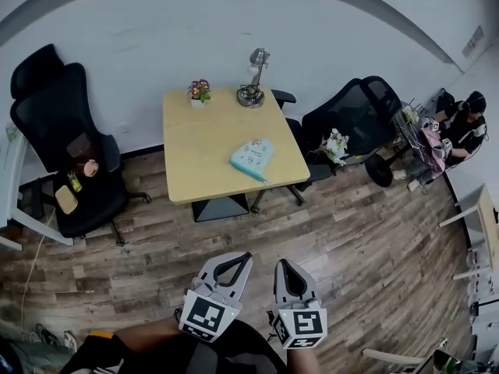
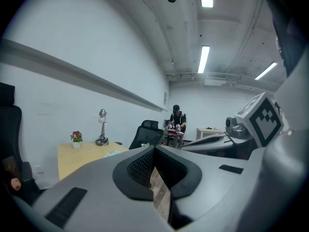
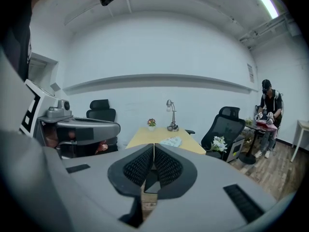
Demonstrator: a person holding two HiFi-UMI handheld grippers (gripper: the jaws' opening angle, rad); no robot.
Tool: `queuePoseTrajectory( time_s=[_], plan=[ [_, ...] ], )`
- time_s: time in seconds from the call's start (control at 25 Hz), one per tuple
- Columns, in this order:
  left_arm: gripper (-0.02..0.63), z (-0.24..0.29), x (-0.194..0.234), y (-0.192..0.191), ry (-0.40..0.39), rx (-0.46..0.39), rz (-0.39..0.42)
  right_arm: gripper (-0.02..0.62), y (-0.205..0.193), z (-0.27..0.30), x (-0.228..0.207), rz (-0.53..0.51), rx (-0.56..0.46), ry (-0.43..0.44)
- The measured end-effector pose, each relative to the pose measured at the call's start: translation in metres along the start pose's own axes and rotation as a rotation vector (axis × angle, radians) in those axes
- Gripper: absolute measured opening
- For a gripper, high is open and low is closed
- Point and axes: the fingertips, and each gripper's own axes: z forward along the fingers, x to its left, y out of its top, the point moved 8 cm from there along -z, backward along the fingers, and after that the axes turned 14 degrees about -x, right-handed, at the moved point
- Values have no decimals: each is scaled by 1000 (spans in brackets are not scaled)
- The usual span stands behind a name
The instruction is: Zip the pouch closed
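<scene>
A light blue pouch [image 1: 253, 157] lies on the right half of a small wooden table [image 1: 203, 158], well ahead of me; it also shows small in the right gripper view as the pouch [image 3: 171, 141]. My left gripper [image 1: 248, 257] and right gripper [image 1: 282, 263] hang side by side over the wood floor, far short of the table. Both have their jaws shut tip to tip with nothing between them. In the left gripper view the table [image 2: 79, 157] sits at the left, and the pouch is barely a pale patch there.
A desk lamp [image 1: 254, 80] and a small flower pot [image 1: 199, 91] stand at the table's far edge. Black office chairs flank it, chair [image 1: 66, 154] left and chair [image 1: 347, 127] right, with white flowers [image 1: 335, 145] beside the right one. A seated person [image 1: 464, 127] is far right.
</scene>
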Motion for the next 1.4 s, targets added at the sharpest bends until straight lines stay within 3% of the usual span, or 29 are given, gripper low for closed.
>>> queuePoseTrajectory(
  time_s=[0.4, 0.68, 0.92, 1.4],
  plan=[
    [9, 23, 57, 18, -14, -61, 12, 18, 18, 59, 5, -50, -8, -25],
    [9, 38, 77, 10, 18, -29, 10, 18, 14, 88, -12, -50, 3, -12],
    [9, 73, 108, 3, 90, -24, 39, 18, 4, 142, -39, -78, 34, 45],
    [9, 176, 153, -15, 141, 24, 48, 18, -21, 243, -113, -184, 145, 160]
  ],
)
